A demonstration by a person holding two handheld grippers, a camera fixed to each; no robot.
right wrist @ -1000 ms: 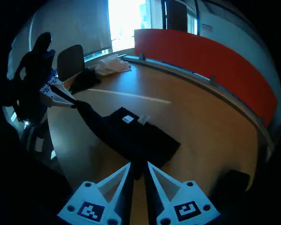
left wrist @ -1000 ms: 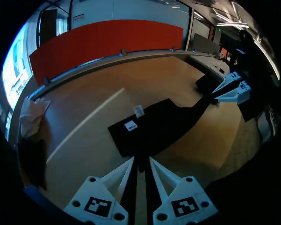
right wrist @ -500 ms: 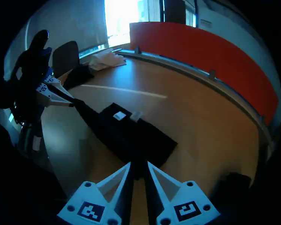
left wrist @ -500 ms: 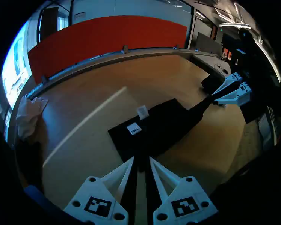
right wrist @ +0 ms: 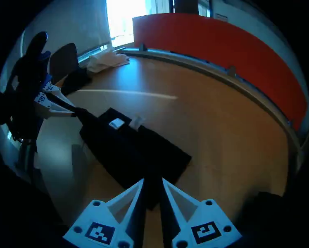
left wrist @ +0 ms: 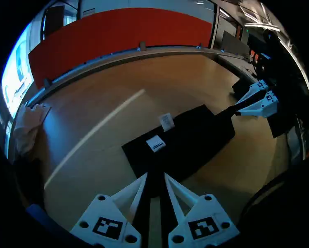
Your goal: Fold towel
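A black towel (left wrist: 187,138) lies spread on the wooden table (left wrist: 113,95), with two white labels (left wrist: 155,143) near its far edge. My left gripper (left wrist: 155,178) is shut on the towel's near corner. My right gripper (left wrist: 237,108), off to the right, pinches the neighbouring corner. In the right gripper view the same towel (right wrist: 129,149) stretches from my right gripper (right wrist: 153,182), shut on its near corner, to the left gripper (right wrist: 75,111) at the left, held by a person in dark clothes.
A red partition (left wrist: 113,37) runs along the table's far edge. A crumpled white cloth (right wrist: 103,62) lies at a table corner near a dark chair (right wrist: 63,62). Another dark cloth (right wrist: 74,78) sits beside it. A pale stripe (left wrist: 96,128) crosses the tabletop.
Both grippers have carried their corners forward and lower over the table. The towel, pulled into a narrow sagging strip before, now lies broader and flatter.
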